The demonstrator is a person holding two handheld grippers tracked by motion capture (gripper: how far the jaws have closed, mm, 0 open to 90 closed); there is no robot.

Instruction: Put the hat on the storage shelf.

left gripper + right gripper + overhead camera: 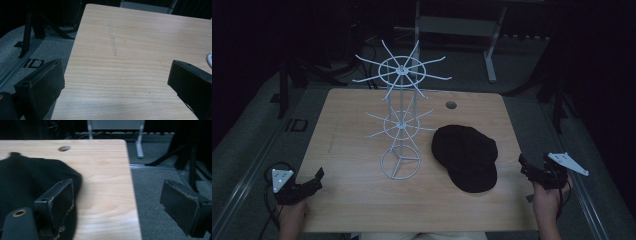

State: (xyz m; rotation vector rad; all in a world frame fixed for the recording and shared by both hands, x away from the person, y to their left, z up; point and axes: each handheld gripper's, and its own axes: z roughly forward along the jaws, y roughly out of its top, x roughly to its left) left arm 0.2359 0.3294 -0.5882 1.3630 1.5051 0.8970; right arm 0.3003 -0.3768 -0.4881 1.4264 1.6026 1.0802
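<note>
A black cap (466,156) lies flat on the wooden table (352,200), right of centre, and also shows at the left of the right gripper view (27,177). A white wire rack (401,117) with two tiers of radiating hooks stands upright at the table's middle. My left gripper (316,179) hovers at the table's front left corner, open and holding nothing (115,82). At the table's right edge my right gripper (526,167) is open too (117,200), its left jaw over the cap's near edge.
A round cable hole (451,105) sits in the table's back right. Grey carpet (160,195) surrounds the table, with dark stand legs (30,32) at the left and a white frame leg (489,60) behind. The rack's ring base (400,163) rests just left of the cap.
</note>
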